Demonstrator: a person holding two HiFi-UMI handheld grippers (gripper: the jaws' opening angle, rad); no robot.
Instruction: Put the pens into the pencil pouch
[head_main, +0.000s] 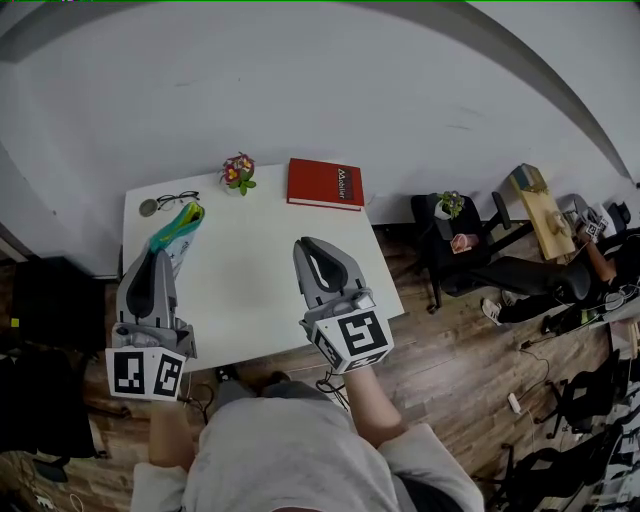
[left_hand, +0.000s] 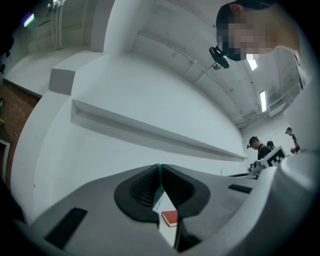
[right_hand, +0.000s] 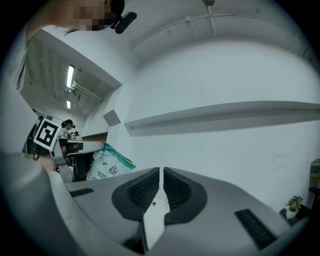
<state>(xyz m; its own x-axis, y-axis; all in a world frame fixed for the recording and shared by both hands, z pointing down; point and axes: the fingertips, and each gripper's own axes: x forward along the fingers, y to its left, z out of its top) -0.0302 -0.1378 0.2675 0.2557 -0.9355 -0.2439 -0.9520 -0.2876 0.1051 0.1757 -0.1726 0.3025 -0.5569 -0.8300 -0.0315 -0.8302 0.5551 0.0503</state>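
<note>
The pencil pouch (head_main: 181, 223) is held by the left tool (head_main: 157, 257) — contents unseen; right tool (head_main: 306, 246) closed, apparently empty.

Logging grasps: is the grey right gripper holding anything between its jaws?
No; the grey right gripper shows its ribbed jaws closed to a thin slit with nothing between them.

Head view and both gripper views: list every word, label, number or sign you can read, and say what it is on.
Red book: white print on the cover, too blurred to read.
Pencil pouch: small dark print and a little drawing, too small to read.
Marker cubes: black-and-white square patterns only, no words or numbers.
No text in any view is clear enough to quote.
</note>
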